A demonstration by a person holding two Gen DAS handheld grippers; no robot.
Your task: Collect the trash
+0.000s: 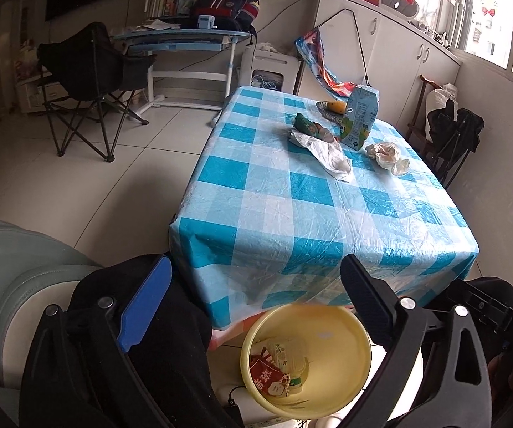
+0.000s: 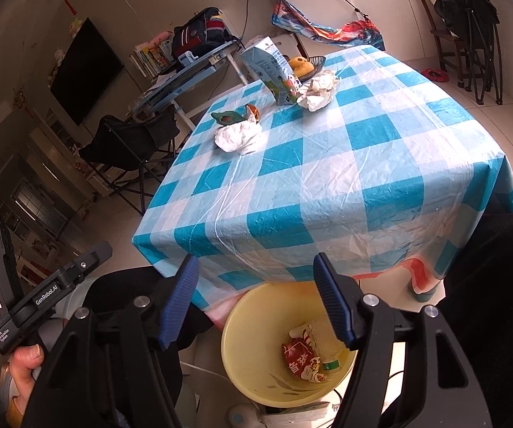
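- A yellow bin [image 2: 256, 367] is seen on the floor, just below the near edge of the table [image 2: 327, 185] (which is covered in a blue-and-white checked cloth); its mouth faces upward.
- Inside the bin, a red wrapper [image 2: 301, 358] with white Chinese characters lies crumpled beside a clear plastic piece [image 1: 288, 356]; the characters cannot be read with certainty.
- The left gripper [image 1: 252, 303] is held over the bin with its jaws spread wide and nothing between them.
- The right gripper [image 2: 256, 303] is also held above the bin, jaws apart at a moderate width, nothing pressed between the pads.
- "GenRobot.AI" is printed on the left tool's body, as seen in the right wrist view; a hand [image 2: 24, 360] is wrapped around its handle.
- Toward the far edge of the table, a blue milk carton [image 1: 359, 117] stands tilted, its long axis leaning away from vertical; its printing is too small to be read.
- Beside the carton, a crumpled paper wad [image 1: 388, 157] rests on the cloth.
- Nearer the far left corner, a white crumpled paper [image 1: 327, 153] lies elongated, roughly diagonal to the table edges, with a green wrapper [image 1: 309, 126] touching its far end.
- A dish [image 2: 311, 62] holding a yellow item is placed behind the carton at the far edge.
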